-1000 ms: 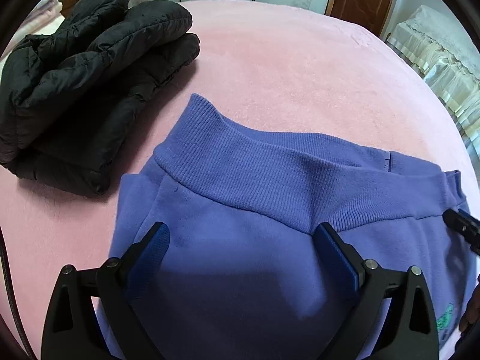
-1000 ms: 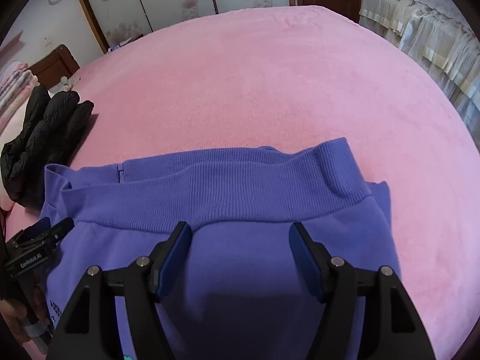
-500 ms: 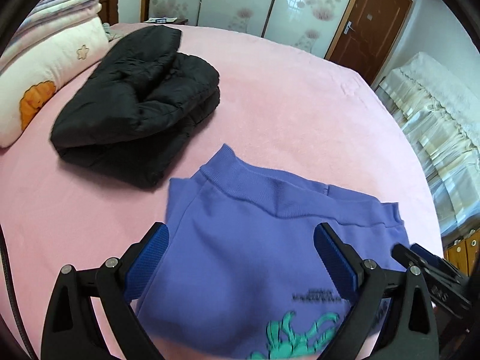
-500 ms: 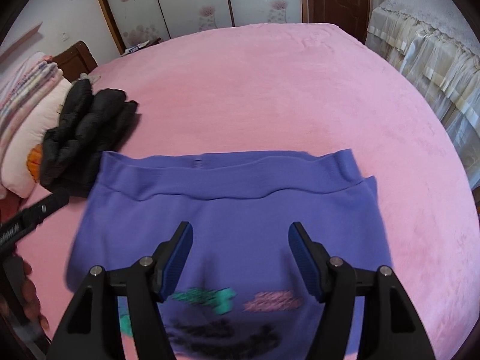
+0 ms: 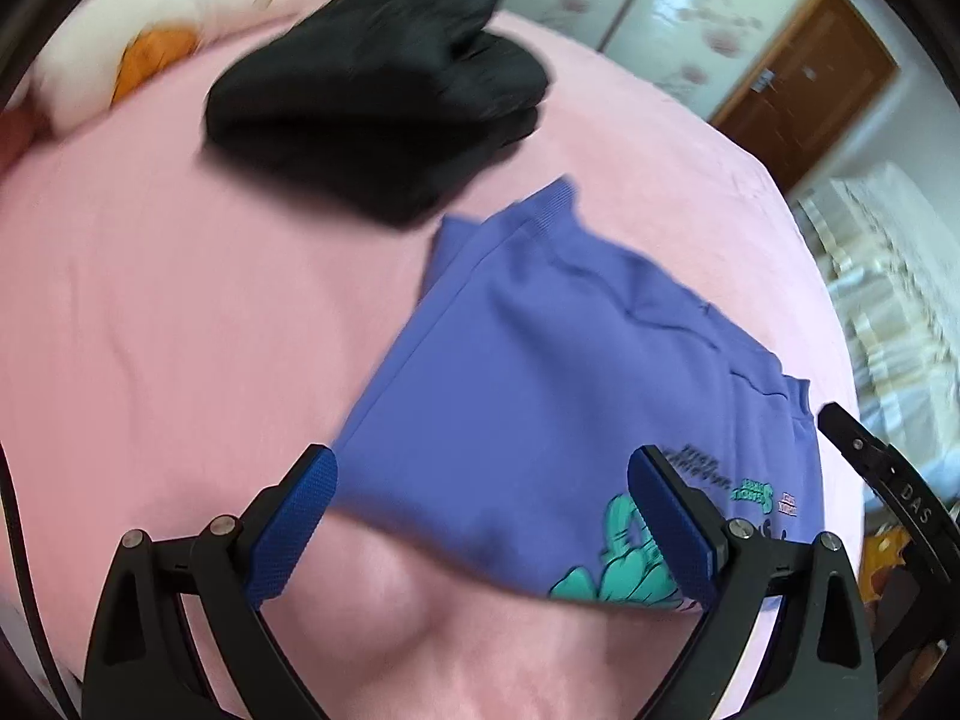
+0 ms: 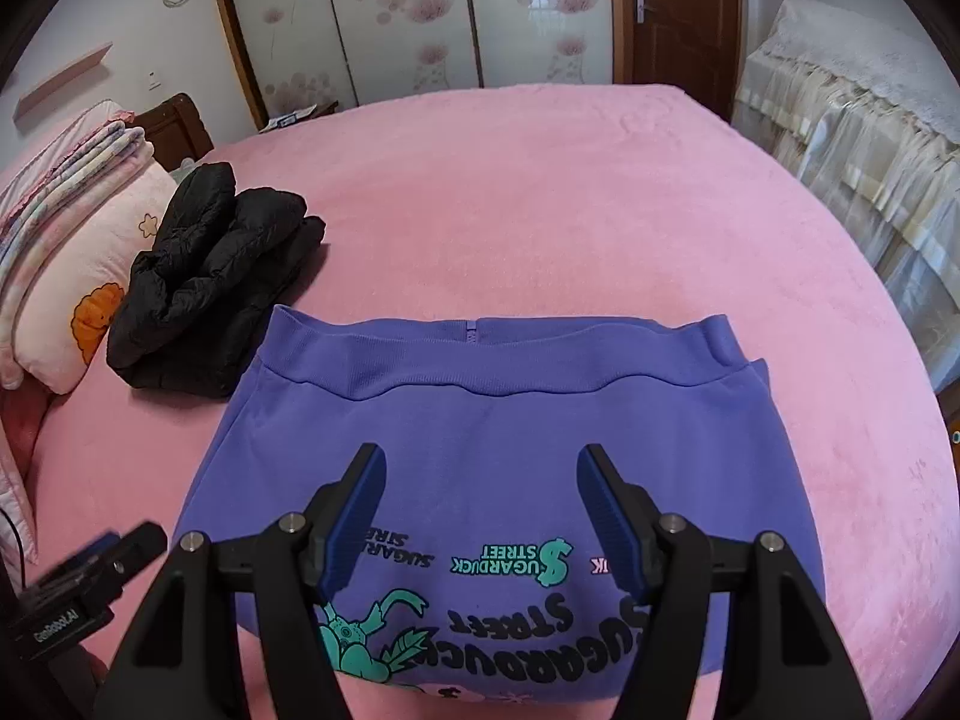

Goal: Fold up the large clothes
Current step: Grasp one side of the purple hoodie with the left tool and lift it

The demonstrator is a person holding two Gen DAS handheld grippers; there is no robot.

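**Purple sweatshirt folded flat on the pink bed, both jaws open above it**

The purple sweatshirt (image 6: 498,450) lies folded on the pink bed (image 6: 570,198), its ribbed hem band turned toward the far side and its printed front facing up. The print shows a teal cartoon figure and the words "SUGARDUCK STREET", read upside down from the right wrist view. The garment sits near the close edge of the bed, roughly in the middle of the right view.

The right gripper (image 6: 480,516) hovers over the sweatshirt with its jaws spread wide and nothing between the blue pads. The left gripper (image 5: 480,531) is likewise held with its jaws wide apart and empty, over the near left corner of the garment; its view is blurred. Neither gripper touches the fabric as far as the frames show.

A folded black puffer jacket (image 6: 210,282) rests on the bed just beyond the sweatshirt's far left corner, close to it; whether they touch is unclear. Left of the jacket lies a white pillow (image 6: 78,276) with an orange motif, with striped folded bedding (image 6: 72,162) stacked on it. A brown door (image 6: 678,12) and floral sliding panels (image 6: 420,18) stand behind the bed.
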